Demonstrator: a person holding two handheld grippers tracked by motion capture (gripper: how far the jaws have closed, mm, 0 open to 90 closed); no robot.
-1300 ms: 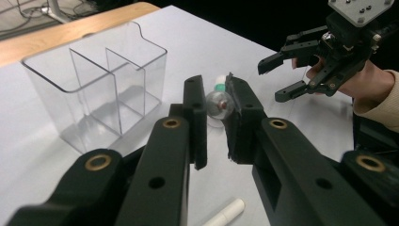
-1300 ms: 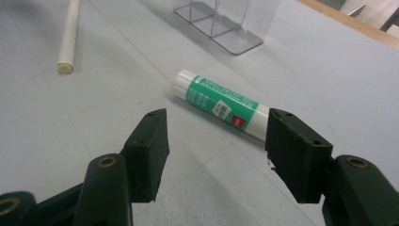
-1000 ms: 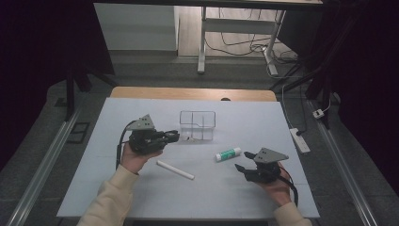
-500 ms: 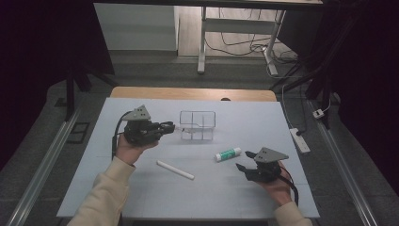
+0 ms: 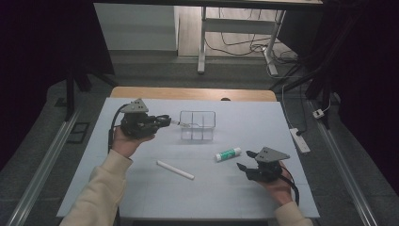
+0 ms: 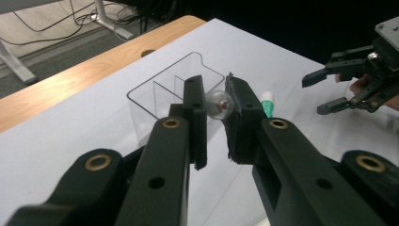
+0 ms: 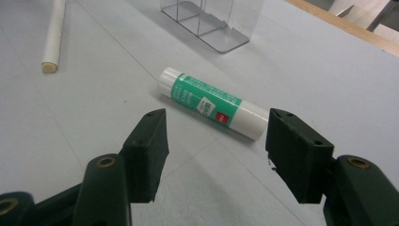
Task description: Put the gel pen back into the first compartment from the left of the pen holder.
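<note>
My left gripper (image 5: 164, 120) hovers left of the clear divided box (image 5: 197, 126), shut on a thin clear stick (image 5: 178, 123) whose far end reaches the box's rim. In the left gripper view the stick's round clear end (image 6: 219, 104) sits pinched between the jaws of the left gripper (image 6: 214, 101), above the box (image 6: 155, 94). My right gripper (image 5: 244, 160) rests near the table's front right, open, nothing between its fingers. Just beyond the jaws of the right gripper (image 7: 214, 146) lies a green-and-white glue stick (image 7: 211, 102), also in the high view (image 5: 228, 153).
A white chalk-like stick (image 5: 175, 170) lies on the pale mat between the two hands, seen again at the top left (image 7: 52, 35). The wooden table edge (image 5: 188, 93) runs behind the mat. A power strip (image 5: 299, 140) lies on the floor at the right.
My left gripper has lifted and drifted slightly away from me with the clear stick still in its jaws. The right gripper, glue stick and white stick have stayed put.
</note>
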